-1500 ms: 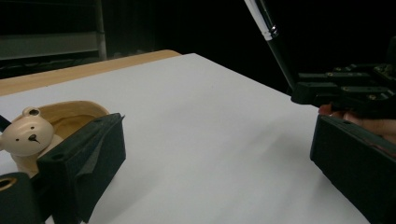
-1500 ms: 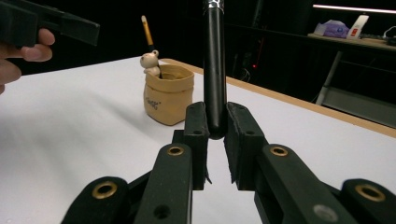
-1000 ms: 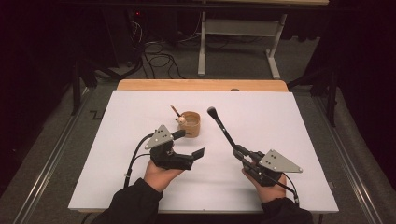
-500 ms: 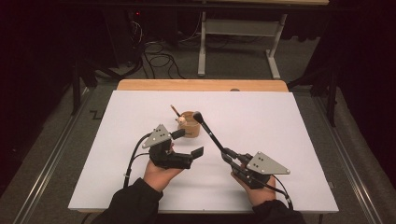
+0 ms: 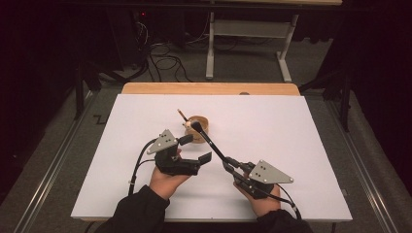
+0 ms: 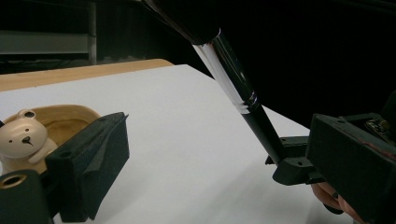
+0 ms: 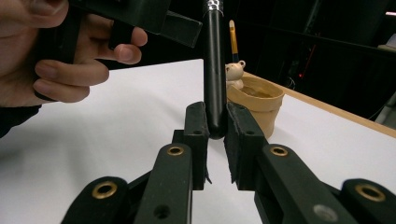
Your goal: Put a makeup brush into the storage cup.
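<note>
Right gripper (image 5: 228, 164), jaws clamped on a brush's (image 5: 210, 143) handle end, its long axis slanting up and ahead so its head hangs at the cup (image 5: 198, 128) just beyond; left gripper (image 5: 196, 149), jaws wide, flanks that cup.

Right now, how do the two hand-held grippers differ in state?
The right hand-held gripper is shut on the black brush, whose head is raised toward the wooden cup; the left hand-held gripper holds nothing. The right one's jaws sit close together around the handle; the left one's jaws stand wide apart, beside the cup. Both are black, hand-held over the white table, and carry a grey plate.
</note>
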The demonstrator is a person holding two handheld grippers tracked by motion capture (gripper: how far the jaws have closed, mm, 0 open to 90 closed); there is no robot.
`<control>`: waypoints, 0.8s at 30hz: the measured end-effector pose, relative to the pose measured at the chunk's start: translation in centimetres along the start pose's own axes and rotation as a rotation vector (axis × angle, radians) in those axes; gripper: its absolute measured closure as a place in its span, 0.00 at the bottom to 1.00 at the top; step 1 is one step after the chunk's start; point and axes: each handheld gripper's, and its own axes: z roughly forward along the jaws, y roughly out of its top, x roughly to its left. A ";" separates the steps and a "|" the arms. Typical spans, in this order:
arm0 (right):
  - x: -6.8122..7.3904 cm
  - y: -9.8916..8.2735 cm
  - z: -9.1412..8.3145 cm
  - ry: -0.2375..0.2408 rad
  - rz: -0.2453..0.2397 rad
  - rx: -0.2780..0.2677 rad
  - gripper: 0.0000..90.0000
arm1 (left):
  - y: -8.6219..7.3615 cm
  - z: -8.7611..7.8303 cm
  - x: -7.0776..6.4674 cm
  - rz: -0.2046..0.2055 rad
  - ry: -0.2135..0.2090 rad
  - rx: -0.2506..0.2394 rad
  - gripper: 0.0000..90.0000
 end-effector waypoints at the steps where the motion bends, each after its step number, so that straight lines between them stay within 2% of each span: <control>1: 0.0 0.0 0.0 -0.004 -0.001 0.005 0.90 | 0.0 0.0 0.0 -0.002 -0.001 0.000 0.07; 4: 0.0 0.0 0.0 -0.003 -0.002 0.000 0.90 | -0.1 -0.1 0.0 -0.011 -0.007 -0.014 0.10; 7: 0.1 0.0 0.1 0.002 -0.004 -0.003 0.90 | -0.2 -0.2 0.0 -0.043 -0.030 -0.038 0.17; 13: 0.3 -0.1 0.2 0.012 -0.004 -0.004 0.90 | -0.5 -0.1 0.3 -0.095 -0.081 -0.050 0.28; 17: 0.5 -0.1 0.2 0.012 -0.003 0.009 0.90 | -0.6 -0.1 0.5 -0.106 -0.093 -0.058 0.34; 24: 0.8 -0.1 0.5 0.025 -0.017 0.000 0.90 | -0.7 -0.4 0.8 -0.133 -0.104 -0.090 0.47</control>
